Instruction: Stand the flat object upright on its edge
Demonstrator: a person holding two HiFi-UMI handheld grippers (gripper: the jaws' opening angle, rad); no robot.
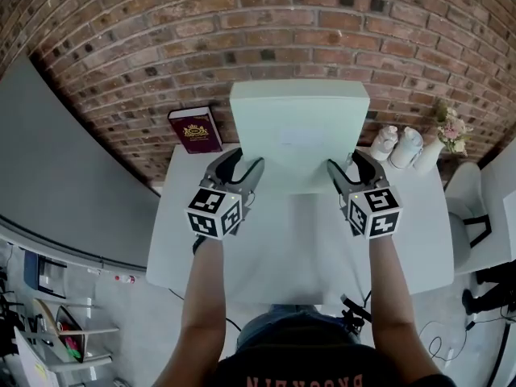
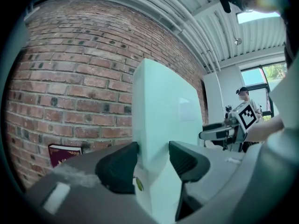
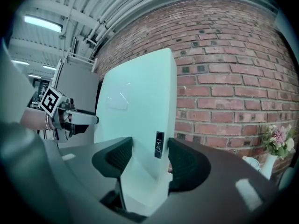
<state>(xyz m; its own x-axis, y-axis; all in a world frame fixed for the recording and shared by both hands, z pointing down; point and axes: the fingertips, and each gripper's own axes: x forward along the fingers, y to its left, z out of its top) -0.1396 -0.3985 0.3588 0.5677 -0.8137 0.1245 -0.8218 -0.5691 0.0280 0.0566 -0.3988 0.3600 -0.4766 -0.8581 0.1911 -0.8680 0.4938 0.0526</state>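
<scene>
Left claw (image 1: 244, 166) and right claw (image 1: 347, 164) each clamp a side edge of the pale green slab (image 1: 298, 135), held tilted over the far part of the counter (image 1: 306, 248), so releasing before it stands plumb could let it topple flat.

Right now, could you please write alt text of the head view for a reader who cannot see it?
The left gripper and the right gripper clamp the side edges of a pale green flat box over a white table by a brick wall. A dark red book is at left, white vases at right.
</scene>
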